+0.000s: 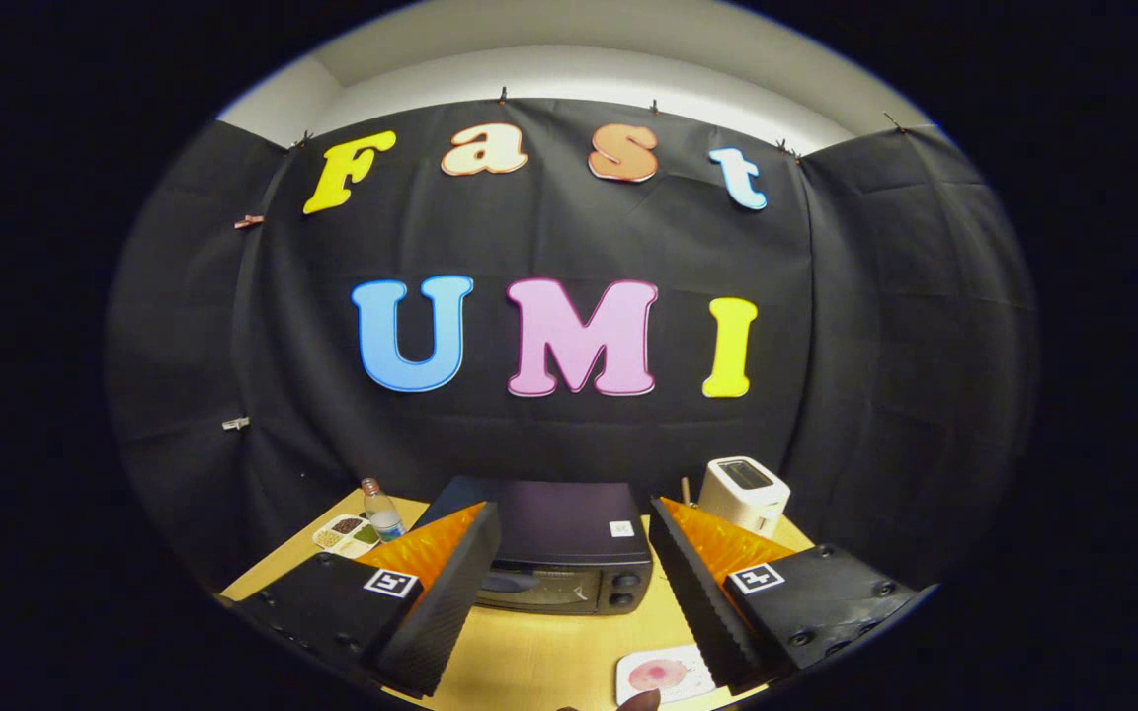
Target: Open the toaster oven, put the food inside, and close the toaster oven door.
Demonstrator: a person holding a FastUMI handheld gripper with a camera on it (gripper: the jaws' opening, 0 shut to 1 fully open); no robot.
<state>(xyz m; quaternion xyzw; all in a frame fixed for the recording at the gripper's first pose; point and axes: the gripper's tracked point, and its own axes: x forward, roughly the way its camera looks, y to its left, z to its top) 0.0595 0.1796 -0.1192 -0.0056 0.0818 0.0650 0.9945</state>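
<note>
Black and boxy, the metal toaster oven [569, 558] sat on the pale wooden tabletop [529, 667], its glass door shut, straight ahead of the tongs [574, 592], whose two fingers stood wide apart and held nothing. Nearer than the oven, just inside the right finger, lay one small white plate [666, 675] carrying a pink round piece of food [658, 674]. Behind the oven to its right stood one white slot toaster [745, 492]; to its left stood one clear plastic bottle [382, 512] beside one white divided tray of grains [347, 534]. The likely trouble was the door: a slanted approach could let the fingers slide off its top edge, or shove the oven backward. The food, being flat, might also slip from a shallow pinch.
</note>
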